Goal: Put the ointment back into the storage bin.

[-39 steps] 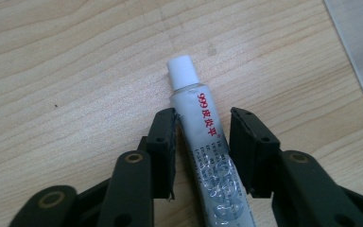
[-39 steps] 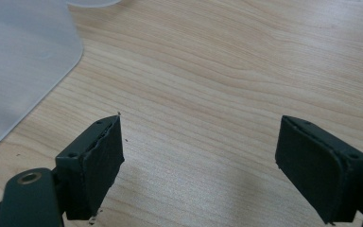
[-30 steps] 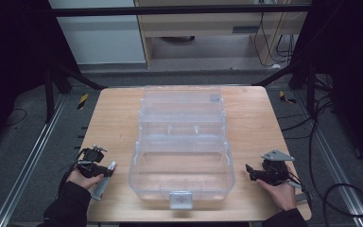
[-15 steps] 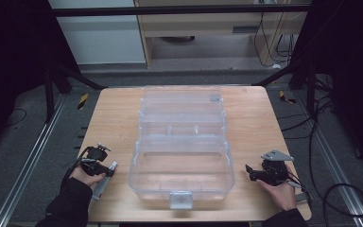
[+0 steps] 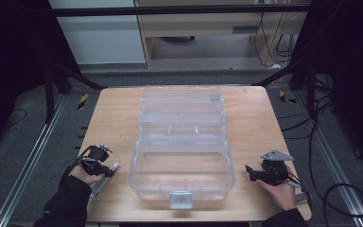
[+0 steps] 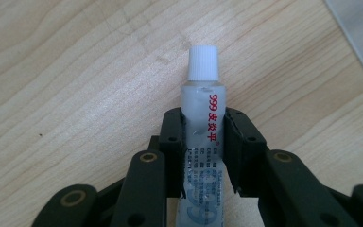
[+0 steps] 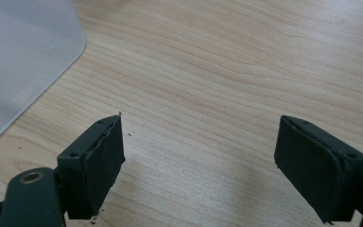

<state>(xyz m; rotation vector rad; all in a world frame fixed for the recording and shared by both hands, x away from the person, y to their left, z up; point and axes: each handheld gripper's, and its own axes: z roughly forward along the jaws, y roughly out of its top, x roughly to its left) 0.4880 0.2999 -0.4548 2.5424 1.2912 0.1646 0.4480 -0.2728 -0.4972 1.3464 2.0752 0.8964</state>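
High view: clear box (image 5: 182, 146) mid-table (image 5: 255, 113), left gripper (image 5: 96, 161) and right gripper (image 5: 264, 172) flanking it. Left gripper view: jaws clamped on a white-capped tube (image 6: 204, 118) with red print, over the wood. Right gripper view: jaws wide apart, empty.

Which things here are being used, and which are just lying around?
Being used:
- small tube, squeezed in the left claw
- clear plastic box, probably

Just around:
- right claw, open, holding nothing
- cables on the floor
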